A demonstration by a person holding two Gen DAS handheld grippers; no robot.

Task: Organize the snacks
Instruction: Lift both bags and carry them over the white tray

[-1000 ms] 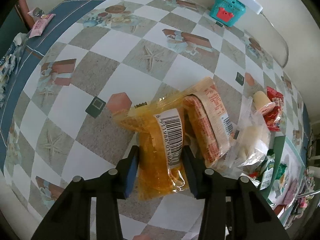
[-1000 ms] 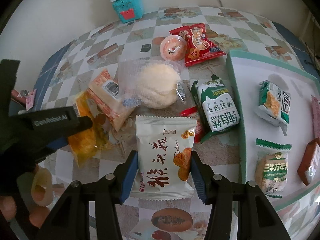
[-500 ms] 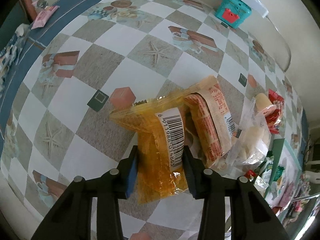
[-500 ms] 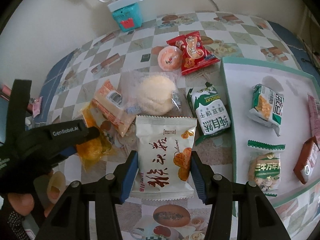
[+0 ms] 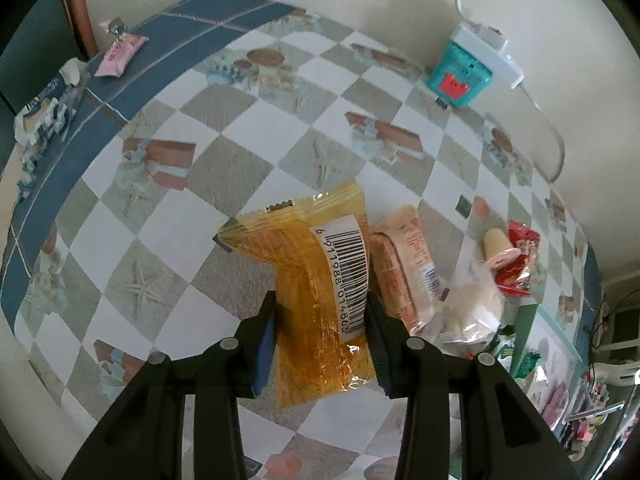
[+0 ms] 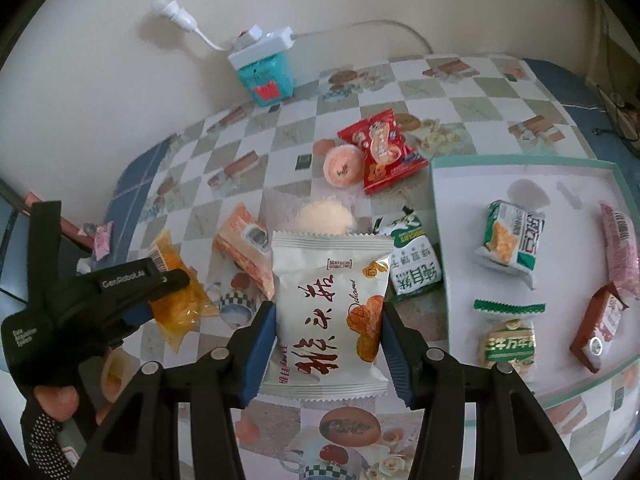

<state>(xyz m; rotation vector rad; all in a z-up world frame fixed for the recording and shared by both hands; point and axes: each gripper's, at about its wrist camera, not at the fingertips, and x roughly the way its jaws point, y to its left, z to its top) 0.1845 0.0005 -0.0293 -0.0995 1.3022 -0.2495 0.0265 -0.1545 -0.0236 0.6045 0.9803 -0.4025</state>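
Left gripper [image 5: 320, 316] pinches clear orange barcoded snack packet [image 5: 316, 280], lifted above checkered tablecloth [image 5: 224, 168]. Right gripper [image 6: 329, 342] clamps white pillow-shaped snack bag [image 6: 330, 308], beside teal-rimmed white tray [image 6: 440, 240] holding packets.

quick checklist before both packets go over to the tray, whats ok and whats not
1. Left gripper shut on the yellow packet: ok, pads press both sides.
2. Right gripper shut on the white packet: ok.
3. Yellow packet free of the orange packet beside it: cannot tell, they look close.
4. Free space in the tray: ok, bare floor at its near left side.
5. Path from the white packet to the tray: not ok if kept low, the green and white packet lies between.
6. Power strip cable: ok, back at the wall.
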